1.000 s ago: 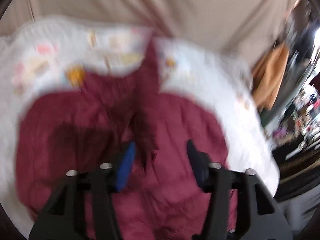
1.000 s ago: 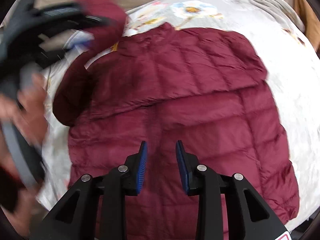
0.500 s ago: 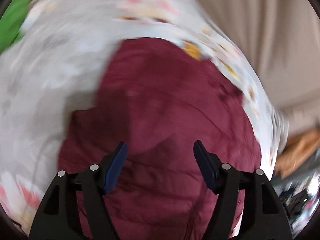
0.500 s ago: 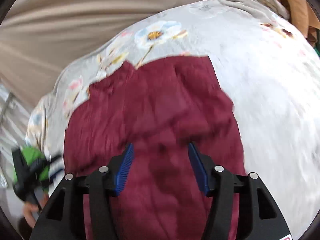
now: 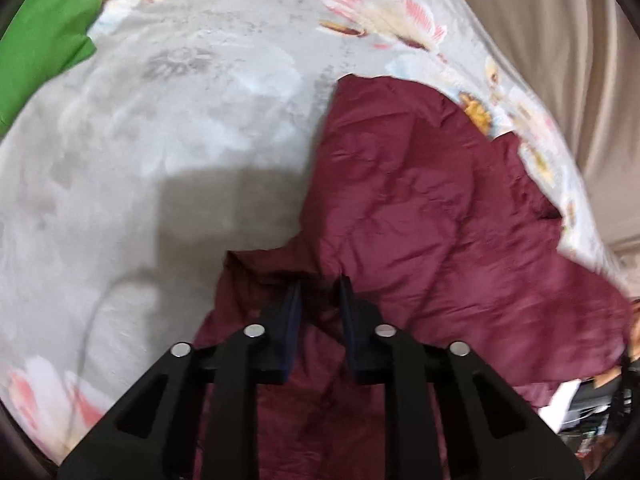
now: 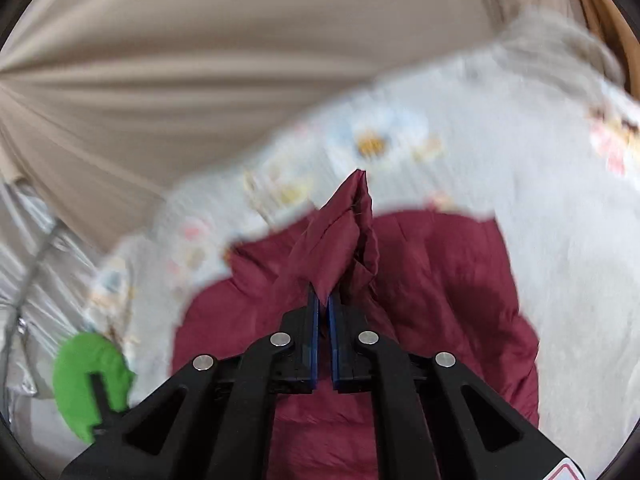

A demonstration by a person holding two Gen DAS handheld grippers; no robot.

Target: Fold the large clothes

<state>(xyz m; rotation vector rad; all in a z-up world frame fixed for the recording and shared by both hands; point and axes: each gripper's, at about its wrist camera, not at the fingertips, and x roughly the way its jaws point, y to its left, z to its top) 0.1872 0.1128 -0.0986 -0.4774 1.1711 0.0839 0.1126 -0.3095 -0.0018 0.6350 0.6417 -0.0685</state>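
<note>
Floral bedspread (image 5: 168, 128): a crumpled maroon puffer jacket (image 5: 432, 216) lies lengthwise across it; left gripper (image 5: 319, 292) closing on a fold, right gripper (image 6: 323, 300) pinching another.

Both the left gripper (image 5: 318, 292) and the right gripper (image 6: 323, 304) have black angular frames, silver round screws and blue finger pads.

jacket (image 5: 420, 208): maroon quilted cloth, slight sheen, crinkled
bed sheet (image 5: 180, 120): matt floral cloth
left tool (image 5: 318, 292): matt black plastic, bright metal pins
</note>
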